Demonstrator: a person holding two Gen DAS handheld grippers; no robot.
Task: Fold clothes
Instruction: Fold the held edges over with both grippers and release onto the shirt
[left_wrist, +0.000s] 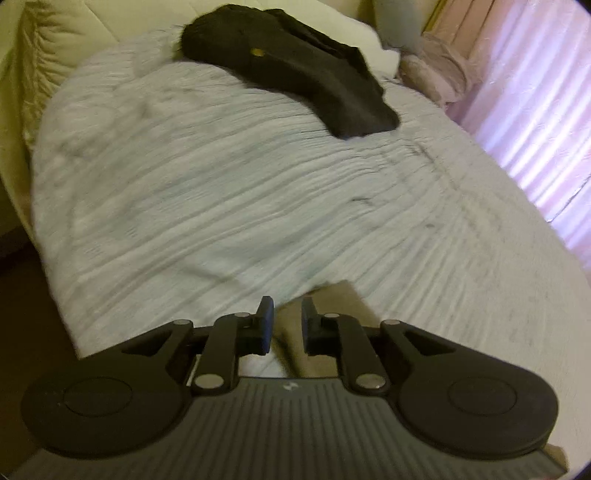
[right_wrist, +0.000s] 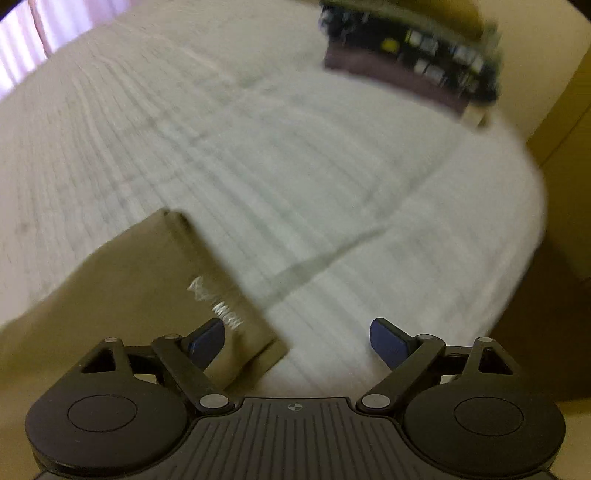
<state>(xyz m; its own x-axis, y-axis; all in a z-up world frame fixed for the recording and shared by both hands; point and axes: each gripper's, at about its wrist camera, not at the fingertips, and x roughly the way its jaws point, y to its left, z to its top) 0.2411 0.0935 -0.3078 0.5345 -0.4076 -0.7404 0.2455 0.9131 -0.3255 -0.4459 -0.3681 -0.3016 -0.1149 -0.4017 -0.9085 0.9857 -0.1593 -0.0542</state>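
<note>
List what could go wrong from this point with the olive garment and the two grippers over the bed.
1. The olive garment lies folded at the near edge of the bedspread; a nudge could pull it off or undo the fold.
2. The right gripper is wide open with one finger over the garment, so it might snag the fabric.
3. The left gripper has garment fabric showing between its narrowly parted fingers, so lifting could drag it.

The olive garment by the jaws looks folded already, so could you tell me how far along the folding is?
Done, apparently: the olive garment lies flat and squared on the bedspread. In hand: nothing; the right gripper stands open, the left gripper narrowly parted and empty. Left: the black garment lies heaped farther up the bed.
</note>
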